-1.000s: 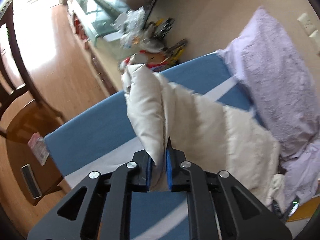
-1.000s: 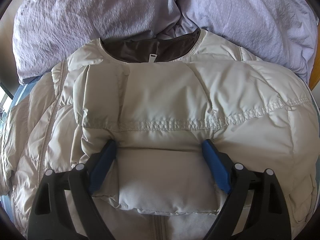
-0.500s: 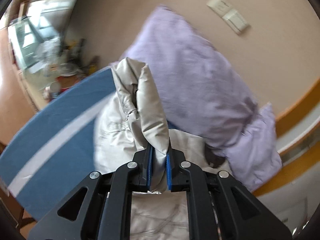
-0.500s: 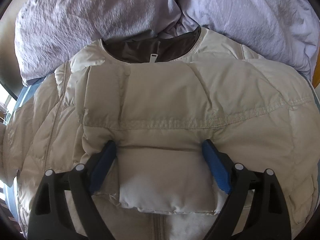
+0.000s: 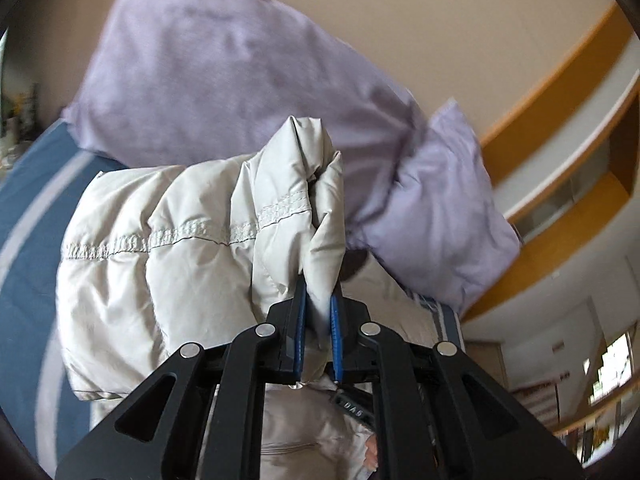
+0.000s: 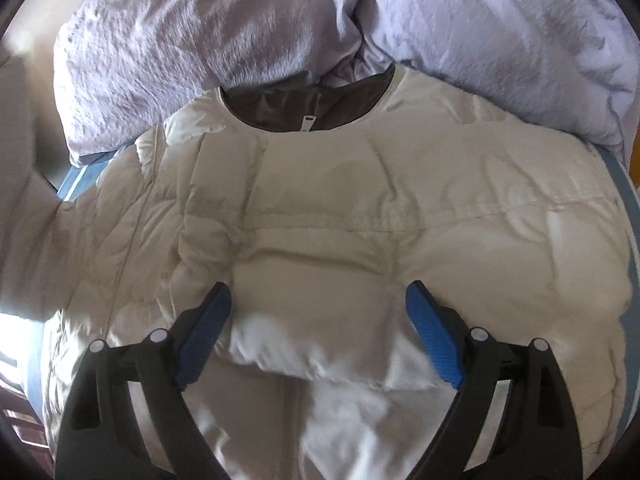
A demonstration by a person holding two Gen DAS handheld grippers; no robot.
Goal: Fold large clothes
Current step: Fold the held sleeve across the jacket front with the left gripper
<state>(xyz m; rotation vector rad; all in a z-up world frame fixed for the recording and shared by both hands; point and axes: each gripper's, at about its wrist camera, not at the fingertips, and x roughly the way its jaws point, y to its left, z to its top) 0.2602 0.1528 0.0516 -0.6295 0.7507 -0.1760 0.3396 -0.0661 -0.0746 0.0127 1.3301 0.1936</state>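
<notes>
A cream puffer jacket [image 6: 360, 184] lies front up on the bed, its brown-lined collar [image 6: 304, 108] toward the pillows. One sleeve is folded across the chest, and its cuff end [image 6: 320, 344] lies between the wide-apart fingers of my right gripper [image 6: 319, 290], which is open just above it. My left gripper [image 5: 318, 292] is shut on a bunched fold of the same jacket [image 5: 160, 240] and holds it raised over the bed, so the padded cloth hangs off to the left of the jaws.
Two lilac pillows [image 5: 208, 72] [image 6: 500, 32] lie against the wall at the head of the bed. The blue sheet with a pale stripe [image 5: 28, 200] shows on the left. A wooden ledge and shelves [image 5: 560, 80] run along the right.
My left gripper has carried the pinched jacket fold up and across, from the room side of the bed toward the pillows, rolling as it went. My right gripper has lifted slightly, jaws still wide.
</notes>
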